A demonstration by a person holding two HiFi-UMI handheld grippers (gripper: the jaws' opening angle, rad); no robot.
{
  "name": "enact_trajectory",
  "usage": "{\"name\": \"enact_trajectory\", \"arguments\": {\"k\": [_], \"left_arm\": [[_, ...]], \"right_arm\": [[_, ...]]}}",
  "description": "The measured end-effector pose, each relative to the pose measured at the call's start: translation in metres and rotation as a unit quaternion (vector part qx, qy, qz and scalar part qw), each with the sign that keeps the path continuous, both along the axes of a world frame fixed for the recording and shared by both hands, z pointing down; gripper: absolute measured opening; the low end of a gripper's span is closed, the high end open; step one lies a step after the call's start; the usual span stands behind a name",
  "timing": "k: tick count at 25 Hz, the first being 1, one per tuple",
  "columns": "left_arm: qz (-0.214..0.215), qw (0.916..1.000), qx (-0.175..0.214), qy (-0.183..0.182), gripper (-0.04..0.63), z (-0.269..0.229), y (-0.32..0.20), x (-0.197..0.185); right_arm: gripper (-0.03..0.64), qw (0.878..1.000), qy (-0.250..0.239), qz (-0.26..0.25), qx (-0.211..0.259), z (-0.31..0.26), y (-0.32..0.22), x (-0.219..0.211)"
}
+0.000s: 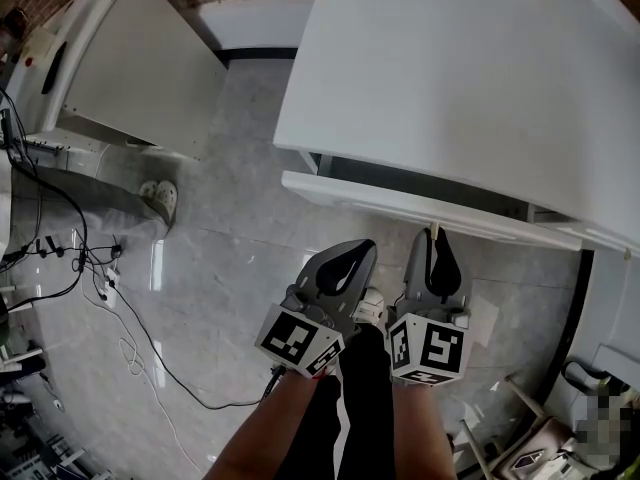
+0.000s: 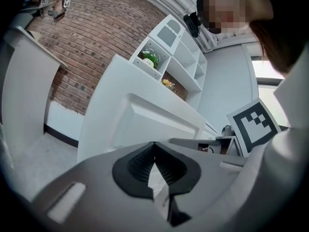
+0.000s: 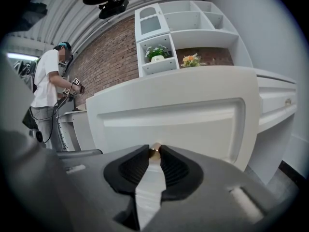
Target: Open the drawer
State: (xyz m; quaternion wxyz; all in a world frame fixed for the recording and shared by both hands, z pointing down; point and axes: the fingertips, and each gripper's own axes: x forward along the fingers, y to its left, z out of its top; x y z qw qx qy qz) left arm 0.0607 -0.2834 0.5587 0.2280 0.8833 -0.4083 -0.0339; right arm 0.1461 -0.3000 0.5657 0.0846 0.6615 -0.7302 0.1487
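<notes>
A white drawer (image 1: 400, 206) stands pulled a little out of the white cabinet (image 1: 470, 78), with a dark gap behind its front. In the right gripper view the panelled drawer front (image 3: 193, 124) fills the middle, and its small brass knob (image 3: 155, 152) sits between the jaw tips. My right gripper (image 1: 436, 236) is shut on that knob. To its left, my left gripper (image 1: 360, 250) hangs short of the drawer front (image 2: 145, 124), its jaws shut with nothing in them (image 2: 154, 145).
A second white cabinet (image 1: 140, 58) stands at the far left across the grey tiled floor. Cables (image 1: 130, 338) and a pair of slippers (image 1: 160, 196) lie on the floor to the left. Clutter (image 1: 560, 438) sits at the bottom right. A person (image 3: 48, 91) stands in the background.
</notes>
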Motion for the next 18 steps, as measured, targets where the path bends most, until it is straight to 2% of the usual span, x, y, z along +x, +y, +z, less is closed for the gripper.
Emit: {"name": "enact_trajectory", "arguments": {"k": [18], "left_arm": [[-0.010, 0.9999, 0.008, -0.008, 0.003, -0.007, 0.029, -0.025]], "right_arm": [[0.072, 1.000, 0.002, 0.007, -0.007, 0.000, 0.043, -0.004]]}}
